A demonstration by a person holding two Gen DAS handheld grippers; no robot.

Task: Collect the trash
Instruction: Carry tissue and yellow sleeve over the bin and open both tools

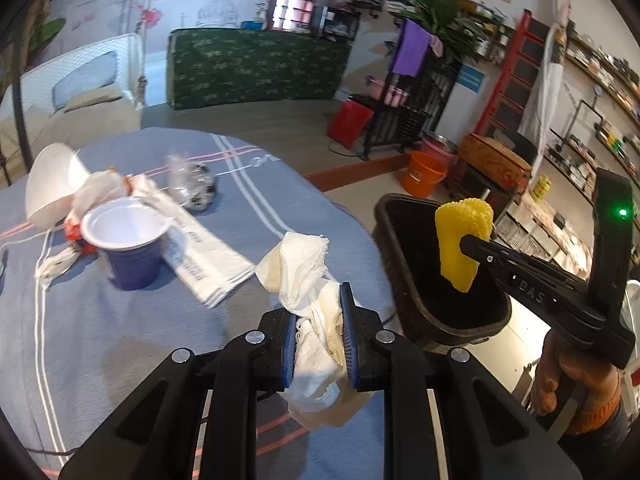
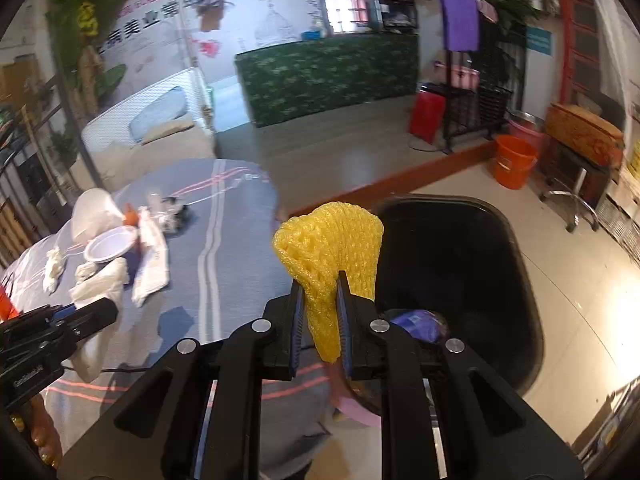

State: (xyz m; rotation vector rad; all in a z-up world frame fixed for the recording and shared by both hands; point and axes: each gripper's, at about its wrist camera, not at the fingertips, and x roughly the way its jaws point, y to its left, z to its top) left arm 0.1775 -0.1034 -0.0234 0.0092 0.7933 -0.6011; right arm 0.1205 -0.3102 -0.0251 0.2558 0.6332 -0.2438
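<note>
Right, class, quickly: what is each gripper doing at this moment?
Left gripper: shut on the crumpled white tissue.
Right gripper: shut on the yellow foam net.

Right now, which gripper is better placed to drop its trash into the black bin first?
Right. The right gripper holds the yellow foam net at the black bin's rim, partly over the opening. The left gripper, clamping the crumpled tissue, is over the table.

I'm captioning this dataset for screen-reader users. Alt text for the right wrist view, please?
The right gripper pinches a yellow foam net above the edge of a black trash bin. Left, a blue-clothed table holds cups and paper scraps.
</note>
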